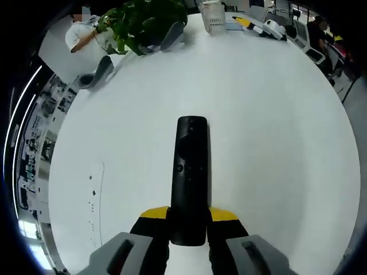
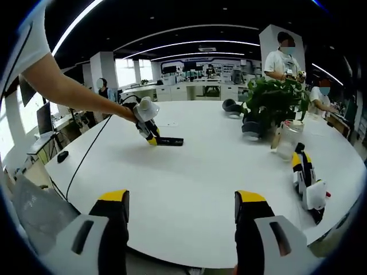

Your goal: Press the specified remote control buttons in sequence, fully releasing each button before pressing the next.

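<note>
The left tool (image 1: 188,226) holds the near end of the thin, hard, light remote control (image 1: 190,177), while the right tool (image 2: 180,220) waits wide open, far away.

The slim black remote control (image 1: 191,175) lies flat, buttons up, on the white worktop (image 1: 269,126), its near end clamped between gripper jaws.

An open-plan office: a large round white table (image 2: 189,189), a potted plant (image 2: 274,98), rows of desks with monitors (image 2: 189,86), strip ceiling lights (image 2: 189,43), people standing nearby.
</note>
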Demonstrator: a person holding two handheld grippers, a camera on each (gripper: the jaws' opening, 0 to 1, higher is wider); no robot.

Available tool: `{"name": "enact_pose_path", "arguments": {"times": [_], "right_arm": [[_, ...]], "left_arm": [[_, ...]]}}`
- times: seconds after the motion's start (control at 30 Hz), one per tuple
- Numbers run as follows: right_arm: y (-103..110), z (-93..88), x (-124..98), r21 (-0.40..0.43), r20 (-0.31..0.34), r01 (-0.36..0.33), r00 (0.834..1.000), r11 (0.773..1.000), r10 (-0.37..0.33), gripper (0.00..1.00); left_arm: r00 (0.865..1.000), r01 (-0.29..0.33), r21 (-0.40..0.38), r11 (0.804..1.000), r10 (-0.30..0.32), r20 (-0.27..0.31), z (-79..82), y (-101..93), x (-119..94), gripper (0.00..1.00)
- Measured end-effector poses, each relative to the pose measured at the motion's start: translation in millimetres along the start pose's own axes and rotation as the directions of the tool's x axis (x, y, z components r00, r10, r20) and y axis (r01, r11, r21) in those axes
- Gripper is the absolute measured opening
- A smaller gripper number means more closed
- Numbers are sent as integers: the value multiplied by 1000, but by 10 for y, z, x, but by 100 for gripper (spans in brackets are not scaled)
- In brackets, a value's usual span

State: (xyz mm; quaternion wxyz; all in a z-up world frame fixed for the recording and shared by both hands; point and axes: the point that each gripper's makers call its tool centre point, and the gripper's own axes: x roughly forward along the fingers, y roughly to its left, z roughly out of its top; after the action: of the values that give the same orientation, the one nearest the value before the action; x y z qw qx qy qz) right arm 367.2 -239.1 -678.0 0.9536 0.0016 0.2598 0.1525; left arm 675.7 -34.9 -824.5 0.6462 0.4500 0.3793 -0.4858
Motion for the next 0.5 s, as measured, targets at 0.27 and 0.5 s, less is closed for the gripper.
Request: {"name": "enact_pose_path", "arguments": {"times": [0.27, 0.5], "right_arm": [[28, 49, -19, 6, 27, -15, 1000, 1000, 15, 80], [26, 75, -19, 6, 42, -15, 999, 1000, 14, 85]], "left_arm": [[1000, -19, -39, 999, 18, -15, -4, 13, -2, 25], [994, -108, -159, 981, 104, -35, -50, 182, -21, 40]]}}
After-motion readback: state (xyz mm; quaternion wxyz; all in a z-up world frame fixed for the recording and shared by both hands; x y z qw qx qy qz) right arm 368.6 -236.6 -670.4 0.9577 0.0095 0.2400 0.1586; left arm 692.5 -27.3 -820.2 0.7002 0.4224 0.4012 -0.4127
